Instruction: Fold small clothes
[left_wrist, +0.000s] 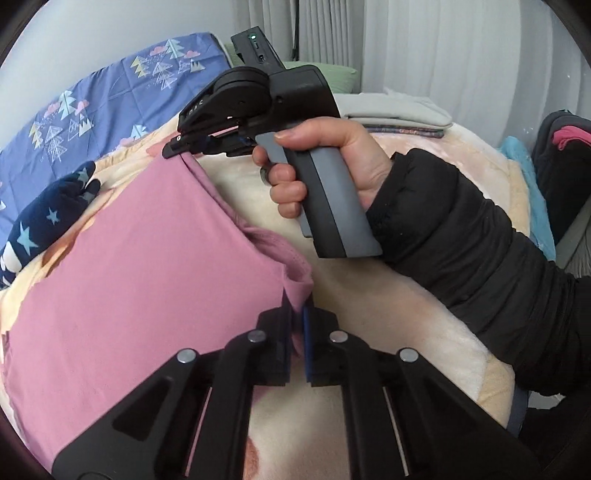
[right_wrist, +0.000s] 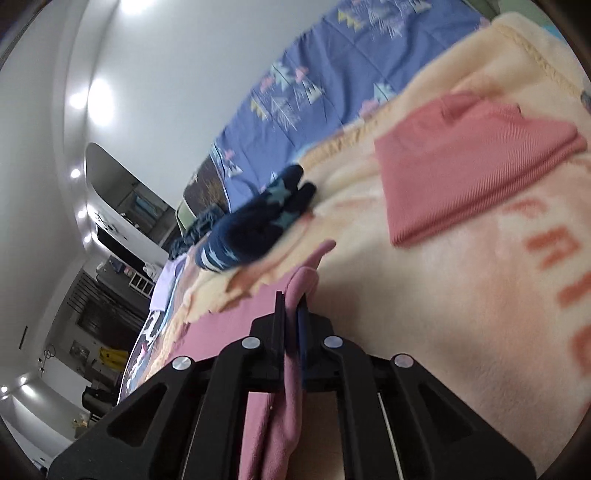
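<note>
On the blanket (left_wrist: 424, 332), I am pinching the pink garment (left_wrist: 140, 280) with both grippers.
Left gripper (left_wrist: 298, 314) and right gripper (right_wrist: 291, 306) are clamping its edge; I am keeping it taut toward nine o'clock.

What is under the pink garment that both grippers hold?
The pink garment lies on a cream blanket, visible around it. Whatever is directly beneath the cloth is covered. Left gripper and right gripper pinch its edge.

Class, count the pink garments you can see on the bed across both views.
2. The mauve-pink garment lies spread on the cream blanket, gripped by both grippers; a folded salmon-pink one lies farther off. Others may be hidden.
</note>
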